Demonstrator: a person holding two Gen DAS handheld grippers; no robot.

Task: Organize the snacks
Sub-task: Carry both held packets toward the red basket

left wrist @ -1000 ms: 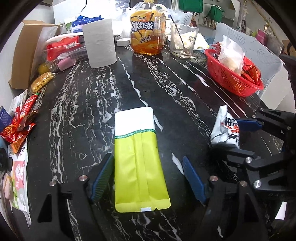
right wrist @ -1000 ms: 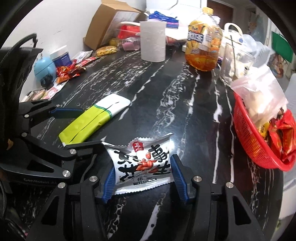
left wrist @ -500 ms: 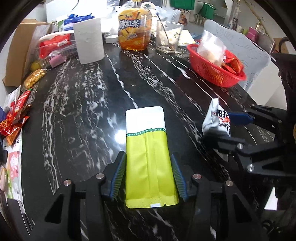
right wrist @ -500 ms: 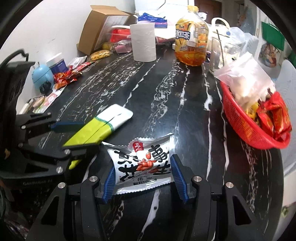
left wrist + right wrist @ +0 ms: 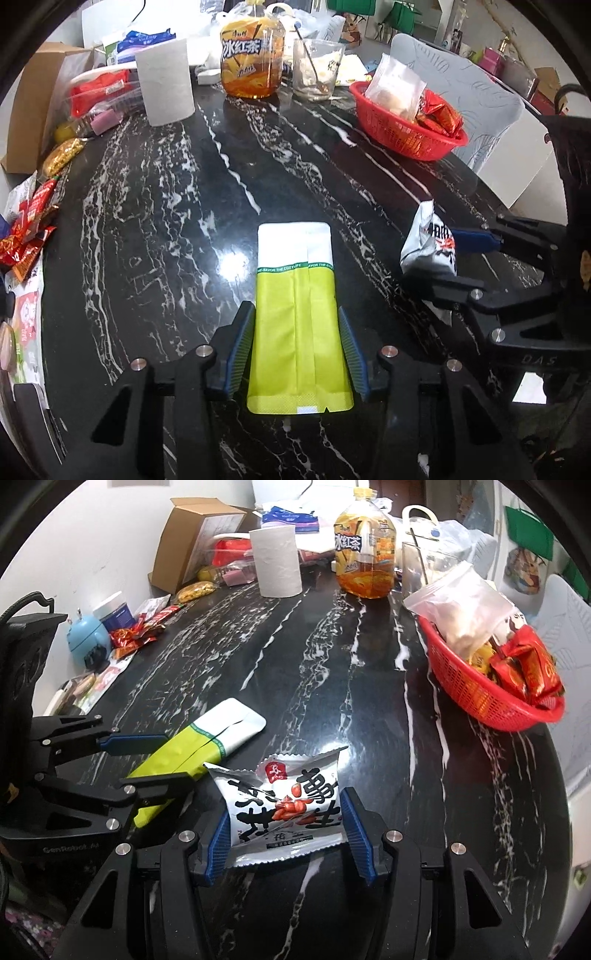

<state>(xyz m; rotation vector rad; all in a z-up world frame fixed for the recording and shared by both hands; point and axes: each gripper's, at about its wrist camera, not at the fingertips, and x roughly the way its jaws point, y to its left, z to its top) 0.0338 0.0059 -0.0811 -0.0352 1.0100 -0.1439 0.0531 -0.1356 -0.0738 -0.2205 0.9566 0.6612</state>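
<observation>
My left gripper (image 5: 297, 349) is shut on a flat green and white pouch (image 5: 297, 295) and holds it above the black marble table (image 5: 147, 240). The pouch also shows in the right wrist view (image 5: 199, 742). My right gripper (image 5: 288, 834) is shut on a silver peanut packet (image 5: 291, 805), seen from the side in the left wrist view (image 5: 430, 243). The two grippers are side by side at the near end of the table. A red basket (image 5: 402, 129) holding snack packets stands at the far right, also in the right wrist view (image 5: 476, 686).
At the back stand a paper roll (image 5: 166, 86), an iced tea bottle (image 5: 253, 59) and a glass with a spoon (image 5: 316, 70). Loose red snack packets (image 5: 29, 229), a cardboard box (image 5: 33, 110) and a clear tub line the left edge. A blue clock (image 5: 86, 638) stands left.
My left gripper has closed on the green pouch and lifted it off the table. Both grippers have risen and the view has pulled back. The right gripper keeps its hold on the peanut packet.
</observation>
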